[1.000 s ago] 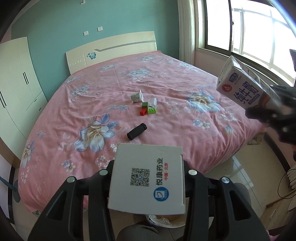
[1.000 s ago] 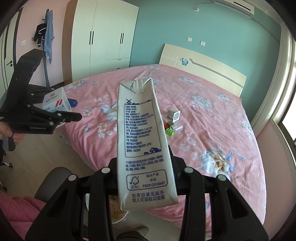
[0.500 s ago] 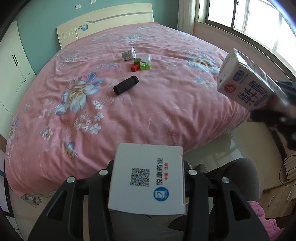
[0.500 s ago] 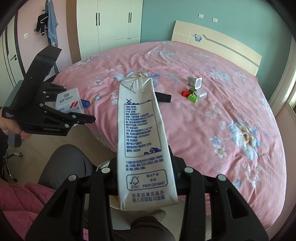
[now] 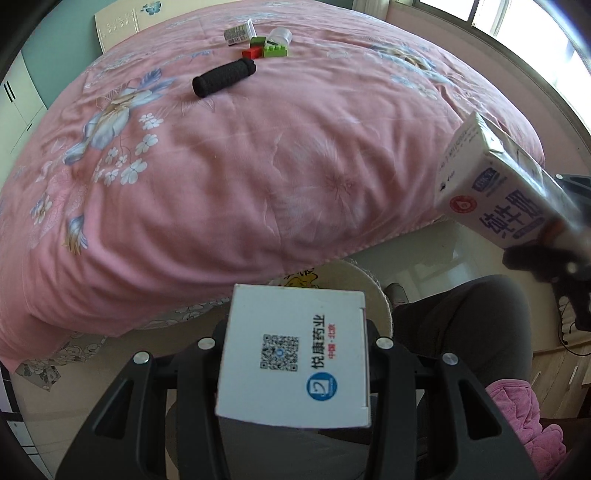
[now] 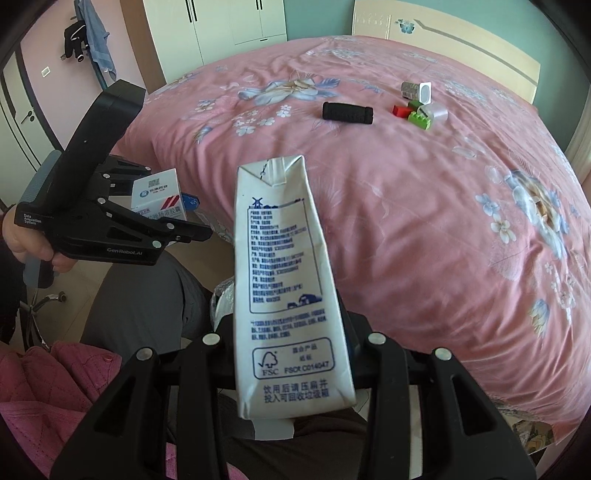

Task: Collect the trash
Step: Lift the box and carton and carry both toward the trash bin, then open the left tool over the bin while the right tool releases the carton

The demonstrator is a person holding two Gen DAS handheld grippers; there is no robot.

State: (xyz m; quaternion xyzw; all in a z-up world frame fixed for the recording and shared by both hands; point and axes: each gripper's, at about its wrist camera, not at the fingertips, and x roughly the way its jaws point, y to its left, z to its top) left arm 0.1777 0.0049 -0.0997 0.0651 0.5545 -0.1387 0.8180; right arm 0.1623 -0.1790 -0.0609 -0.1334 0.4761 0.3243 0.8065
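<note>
My left gripper [image 5: 295, 354] is shut on a white medicine box [image 5: 295, 358] with a QR code, held above a round white trash bin [image 5: 354, 280] at the foot of the bed. The same box [image 6: 157, 194] and left gripper [image 6: 184, 234] show in the right wrist view. My right gripper [image 6: 291, 354] is shut on a tall white milk carton [image 6: 284, 280], which also shows in the left wrist view [image 5: 491, 192]. The bin's bag [image 6: 221, 299] peeks out behind the carton.
On the pink floral bed [image 5: 258, 147] lie a black cylinder [image 5: 223, 78], red and green bricks [image 5: 266, 50], a small carton [image 5: 238, 34] and a clear cup [image 5: 279, 36]. The person's grey-trousered leg [image 5: 461, 332] is beside the bin. Wardrobes [image 6: 221, 29] stand behind.
Both grippers have tilted down and back toward the foot of the bed, each still holding its item. The bin has come into view under the medicine box.
</note>
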